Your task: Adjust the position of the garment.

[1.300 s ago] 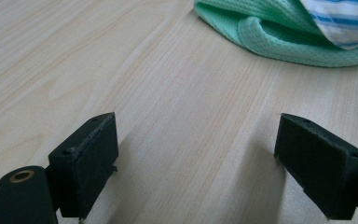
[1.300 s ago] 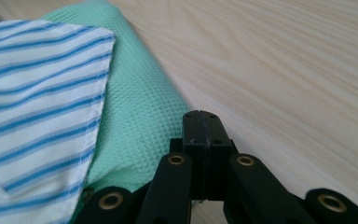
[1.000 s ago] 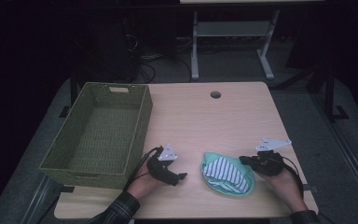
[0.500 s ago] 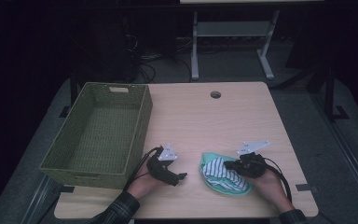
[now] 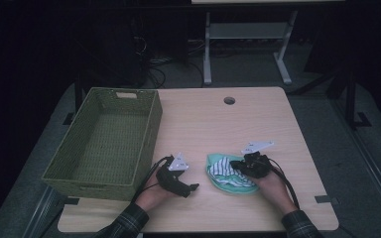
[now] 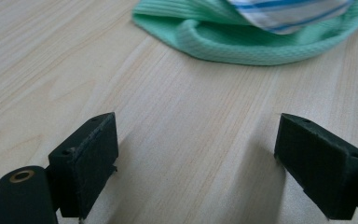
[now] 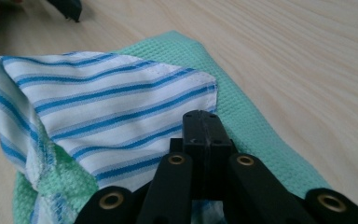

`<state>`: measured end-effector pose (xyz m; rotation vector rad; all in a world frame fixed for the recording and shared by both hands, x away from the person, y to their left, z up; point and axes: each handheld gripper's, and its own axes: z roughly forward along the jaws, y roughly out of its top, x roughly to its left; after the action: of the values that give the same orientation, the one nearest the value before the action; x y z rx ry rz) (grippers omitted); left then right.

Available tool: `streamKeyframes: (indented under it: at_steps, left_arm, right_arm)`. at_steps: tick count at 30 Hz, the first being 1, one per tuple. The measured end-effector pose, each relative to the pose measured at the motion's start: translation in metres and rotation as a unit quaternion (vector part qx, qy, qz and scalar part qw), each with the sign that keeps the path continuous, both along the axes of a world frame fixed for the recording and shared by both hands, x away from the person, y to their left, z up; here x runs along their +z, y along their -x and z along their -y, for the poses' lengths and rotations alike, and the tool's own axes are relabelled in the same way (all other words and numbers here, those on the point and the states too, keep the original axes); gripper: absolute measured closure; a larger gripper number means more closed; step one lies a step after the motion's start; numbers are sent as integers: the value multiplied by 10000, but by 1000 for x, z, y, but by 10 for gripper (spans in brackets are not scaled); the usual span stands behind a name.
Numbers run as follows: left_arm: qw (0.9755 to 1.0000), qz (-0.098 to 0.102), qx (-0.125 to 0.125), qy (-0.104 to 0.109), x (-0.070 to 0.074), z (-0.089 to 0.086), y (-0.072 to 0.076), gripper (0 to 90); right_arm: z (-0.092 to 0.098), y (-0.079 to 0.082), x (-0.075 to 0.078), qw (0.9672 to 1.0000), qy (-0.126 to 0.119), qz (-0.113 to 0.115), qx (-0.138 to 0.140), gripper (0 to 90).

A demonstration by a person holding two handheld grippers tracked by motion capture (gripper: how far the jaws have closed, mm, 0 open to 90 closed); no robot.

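A white cloth with blue stripes (image 7: 107, 107) lies folded over a green waffle cloth (image 7: 256, 140) near the table's front edge, seen from above as one bundle (image 5: 228, 174). My right gripper (image 5: 235, 165) rests on top of the bundle, pointing left. Its jaws are pressed together (image 7: 200, 133), and the striped cloth seems pinched between them. My left gripper (image 5: 190, 188) lies low on the wood just left of the bundle, held by a hand. Its jaws stand wide open (image 6: 196, 163) with nothing between them, and the green cloth's edge (image 6: 242, 44) lies ahead of them.
A green woven basket (image 5: 99, 184) with nothing in it stands at the table's left side, close to my left hand. A round cable hole (image 5: 229, 100) sits near the far edge. Cables trail from both grippers toward the front.
My right gripper has slid left from beside the cloth bundle onto it, and the striped cloth has folded over leftward with it. The left gripper has stayed where it was.
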<state>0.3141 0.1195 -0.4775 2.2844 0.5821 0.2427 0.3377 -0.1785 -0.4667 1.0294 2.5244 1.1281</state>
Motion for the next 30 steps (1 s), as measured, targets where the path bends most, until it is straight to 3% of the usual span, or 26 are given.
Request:
streamKeyframes:
  at_steps: [6, 10, 16, 17, 22, 30]
  left_arm:
    - [10000, 2, 2, 2, 0, 0, 0, 125]
    - [10000, -14, 7, 13, 0, 0, 0, 126]
    - [10000, -15, 9, 18, 0, 0, 0, 125]
    - [10000, -13, 7, 12, 0, 0, 0, 125]
    - [10000, -13, 7, 11, 0, 0, 0, 126]
    - [10000, -13, 8, 14, 0, 0, 0, 125]
  right_arm:
    - [0, -5, 5, 9998, 1, 166, -62, 900]
    - [23, -7, 12, 9990, -68, 271, -340, 900]
    - [48, -27, 15, 9968, -83, 335, -721, 900]
    - [50, -30, 13, 9967, -127, 298, -741, 900]
    - [51, -34, 0, 9969, 101, 74, -781, 900]
    - [60, -23, 0, 9976, 132, 52, -684, 900]
